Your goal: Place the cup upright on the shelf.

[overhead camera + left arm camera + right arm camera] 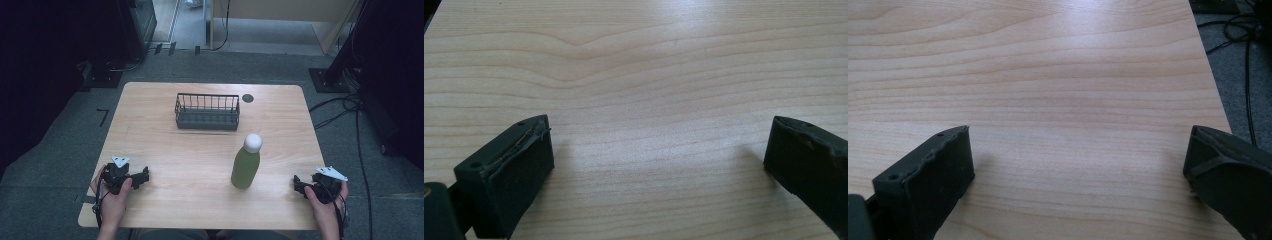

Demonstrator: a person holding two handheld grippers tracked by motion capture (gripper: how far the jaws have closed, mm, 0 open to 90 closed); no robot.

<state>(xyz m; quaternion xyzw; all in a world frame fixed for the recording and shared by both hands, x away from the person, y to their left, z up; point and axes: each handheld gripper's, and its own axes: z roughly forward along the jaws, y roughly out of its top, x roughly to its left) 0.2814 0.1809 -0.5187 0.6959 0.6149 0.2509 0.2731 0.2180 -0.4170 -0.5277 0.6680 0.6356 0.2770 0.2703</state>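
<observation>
A green bottle with a white cap (246, 162) stands upright right of the table's middle. Behind it, toward the far edge, sits a dark wire basket (207, 112). My left gripper (141, 177) rests near the front left corner, held by a hand, open with nothing between its jaws. In the left gripper view that gripper (659, 150) has its jaws wide apart over bare wood. My right gripper (298, 185) rests near the front right corner, also open and well right of the bottle. In the right gripper view this gripper (1078, 157) frames bare tabletop.
A small dark round spot (248, 98) lies on the wooden table (165, 150) right of the basket. Cables (345, 107) trail on the grey floor beyond the table's right edge (1210, 75). Dark equipment stands at the back left and right.
</observation>
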